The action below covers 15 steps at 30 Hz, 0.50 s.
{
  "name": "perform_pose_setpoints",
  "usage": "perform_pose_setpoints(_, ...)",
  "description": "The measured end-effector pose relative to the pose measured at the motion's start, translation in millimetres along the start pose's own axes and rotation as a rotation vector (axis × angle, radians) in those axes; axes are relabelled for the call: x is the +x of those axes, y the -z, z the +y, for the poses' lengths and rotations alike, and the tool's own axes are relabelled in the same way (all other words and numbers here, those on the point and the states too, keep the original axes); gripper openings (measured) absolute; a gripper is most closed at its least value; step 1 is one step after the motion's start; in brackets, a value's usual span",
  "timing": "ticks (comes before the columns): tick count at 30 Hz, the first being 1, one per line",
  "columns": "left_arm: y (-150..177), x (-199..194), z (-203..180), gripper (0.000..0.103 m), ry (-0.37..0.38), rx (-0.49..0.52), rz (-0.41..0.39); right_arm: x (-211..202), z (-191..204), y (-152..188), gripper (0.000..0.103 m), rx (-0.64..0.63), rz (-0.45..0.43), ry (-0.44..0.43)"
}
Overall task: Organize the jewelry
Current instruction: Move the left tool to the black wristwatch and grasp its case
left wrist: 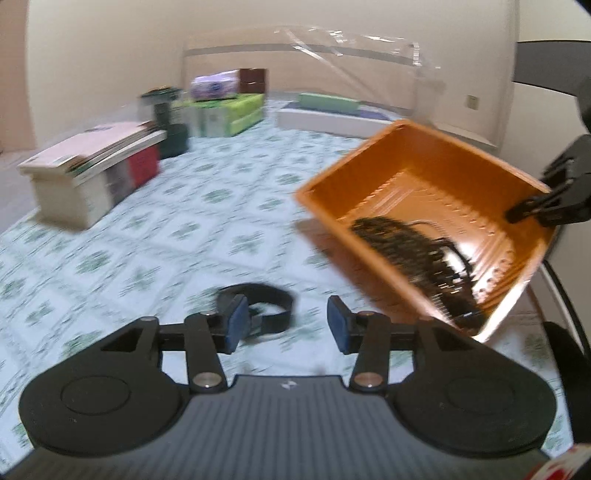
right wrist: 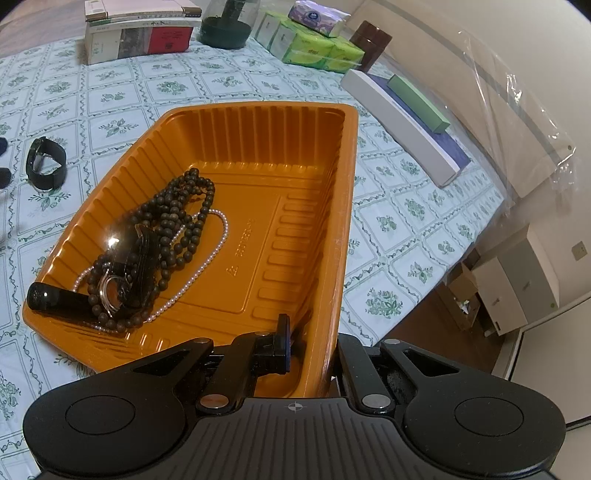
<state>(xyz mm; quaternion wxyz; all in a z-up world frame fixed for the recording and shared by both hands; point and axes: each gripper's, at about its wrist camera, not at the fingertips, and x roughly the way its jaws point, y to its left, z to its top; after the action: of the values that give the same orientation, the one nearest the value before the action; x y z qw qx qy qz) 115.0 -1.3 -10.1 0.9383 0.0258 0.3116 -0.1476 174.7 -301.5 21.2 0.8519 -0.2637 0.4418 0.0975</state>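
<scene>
An orange plastic tray [right wrist: 314,192] is held tilted above the table; my right gripper [right wrist: 314,347] is shut on its near wall, one finger inside and one outside. The tray holds a dark bead necklace [right wrist: 177,218], a thin pearl strand [right wrist: 218,240], a black tube [right wrist: 55,297] and a dark watch-like piece [right wrist: 122,280]. In the left wrist view the tray [left wrist: 413,166] hangs at the right with the beads [left wrist: 406,247] in its low corner. My left gripper [left wrist: 286,321] is open, just behind a black watch [left wrist: 266,306] lying on the tablecloth, also seen in the right wrist view [right wrist: 46,162].
A floral tablecloth [right wrist: 122,96] covers the table. At the far side stand stacked books [right wrist: 140,33], a dark jar [right wrist: 225,26], green tissue packs [right wrist: 314,44], a brown box [right wrist: 369,44] and a long white box [right wrist: 399,122] with a green box on it. The table edge runs at right above the floor.
</scene>
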Motion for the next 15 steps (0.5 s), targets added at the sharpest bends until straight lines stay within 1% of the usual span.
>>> perform_pose_setpoints(3,5.5,0.8,13.5,0.052,-0.041,-0.017,0.011,0.1,0.0,-0.1,0.006,0.000,0.000,0.000)
perform_pose_setpoints(5,8.3,3.0,19.7,0.066,-0.058,-0.022,0.011,0.0,-0.1,0.1,0.006,-0.001,0.000,0.000)
perform_pose_setpoints(6,8.9,5.6,21.8,0.067,-0.061,-0.020,0.013,0.0,-0.1,0.2,0.006,-0.001,0.000,0.000)
perform_pose_setpoints(7,9.1,8.4,22.2,0.068,-0.059,-0.012,0.014,0.2,-0.2,0.1,0.006,-0.001,0.000,0.000)
perform_pose_setpoints(9,9.1,16.0,22.6,0.076,-0.041,0.017,0.017,0.0,-0.2,0.3,0.006,-0.001,0.000,-0.001)
perform_pose_setpoints(10,8.8,21.0,23.3,0.081,-0.027,0.037,0.026,0.1,-0.2,0.3,0.006,-0.001,0.000,-0.001)
perform_pose_setpoints(12,8.7,29.5,24.7,0.083,0.001,0.077,0.021,0.1,-0.2,0.4,0.006,0.000,0.000,-0.001)
perform_pose_setpoints(15,9.7,45.4,30.1,0.083,0.014,0.120,0.040,-0.1,-0.2,0.9,0.006,0.001,0.001,-0.002)
